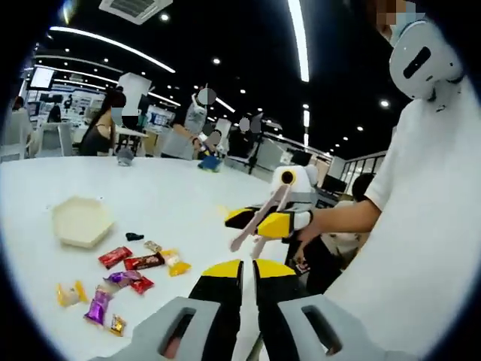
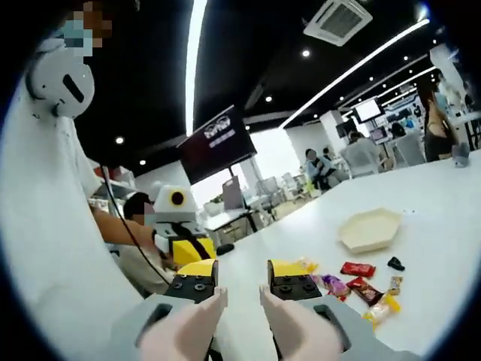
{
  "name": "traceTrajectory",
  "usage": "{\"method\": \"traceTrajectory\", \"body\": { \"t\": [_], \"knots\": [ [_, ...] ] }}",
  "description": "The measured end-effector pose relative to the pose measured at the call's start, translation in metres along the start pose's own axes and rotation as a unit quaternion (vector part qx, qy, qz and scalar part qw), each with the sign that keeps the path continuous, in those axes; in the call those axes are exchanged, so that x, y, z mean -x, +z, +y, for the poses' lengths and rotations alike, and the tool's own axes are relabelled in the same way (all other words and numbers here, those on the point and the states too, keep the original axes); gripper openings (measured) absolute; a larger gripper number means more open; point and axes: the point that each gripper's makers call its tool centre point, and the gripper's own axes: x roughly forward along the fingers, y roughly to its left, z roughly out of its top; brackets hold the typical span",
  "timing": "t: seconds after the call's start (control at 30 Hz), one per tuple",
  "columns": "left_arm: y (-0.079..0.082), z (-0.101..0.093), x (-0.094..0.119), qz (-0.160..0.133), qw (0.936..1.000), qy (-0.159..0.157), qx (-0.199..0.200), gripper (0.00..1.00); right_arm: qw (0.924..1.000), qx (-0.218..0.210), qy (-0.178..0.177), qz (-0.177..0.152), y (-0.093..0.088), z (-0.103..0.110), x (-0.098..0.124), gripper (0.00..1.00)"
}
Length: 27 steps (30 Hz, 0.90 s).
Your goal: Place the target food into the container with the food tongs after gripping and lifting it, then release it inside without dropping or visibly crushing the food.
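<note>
Several wrapped candies (image 1: 144, 261) lie loose on the white table, red, purple and yellow ones; in the right gripper view the candies (image 2: 359, 269) sit right of my jaws. Beyond them stands a cream hexagonal dish (image 1: 79, 220), also the dish (image 2: 370, 229). My left gripper (image 1: 248, 269) hovers right of the candies, its jaws nearly together with nothing between them. My right gripper (image 1: 259, 220) comes in from the right, shut on pale pink food tongs (image 1: 244, 235) whose open ends point down toward the table. In its own view the right gripper (image 2: 243, 271) shows the tong arms (image 2: 192, 320) by its jaws.
A small black piece (image 1: 134, 236) lies between dish and candies. The white table (image 1: 150, 188) stretches far beyond the dish. A person in a white shirt (image 1: 421, 226) stands close on the right. The left gripper (image 2: 184, 252) shows at left. Other people and tables fill the background.
</note>
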Motion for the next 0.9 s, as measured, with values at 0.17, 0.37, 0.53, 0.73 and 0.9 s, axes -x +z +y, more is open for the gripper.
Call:
{"method": "traceTrajectory", "body": {
  "t": [0.17, 0.37, 0.53, 0.73, 0.9],
  "knots": [
    [-0.008, 0.036, 0.016, -0.018, 0.996, 0.085, 0.021, 0.25, 0.9964, 0.051, -0.065, 0.02, -0.012, -0.023, -0.009, 0.26],
    [-0.012, 0.066, 0.034, -0.016, 0.9914, 0.128, 0.021, 0.41, 0.9899, 0.081, -0.108, 0.044, -0.023, -0.035, -0.027, 0.26],
    [-0.016, 0.084, 0.047, -0.008, 0.9889, 0.146, 0.028, 0.46, 0.9886, 0.069, -0.125, 0.047, -0.029, -0.04, -0.037, 0.26],
    [-0.04, 0.118, 0.078, 0.033, 0.9858, 0.164, 0.015, 0.61, 0.9781, 0.047, -0.193, 0.062, -0.042, -0.055, -0.059, 0.27],
    [-0.049, 0.137, 0.092, 0.044, 0.9853, 0.165, 0.004, 0.83, 0.9728, 0.042, -0.216, 0.072, -0.056, -0.054, -0.081, 0.27]
  ]
}}
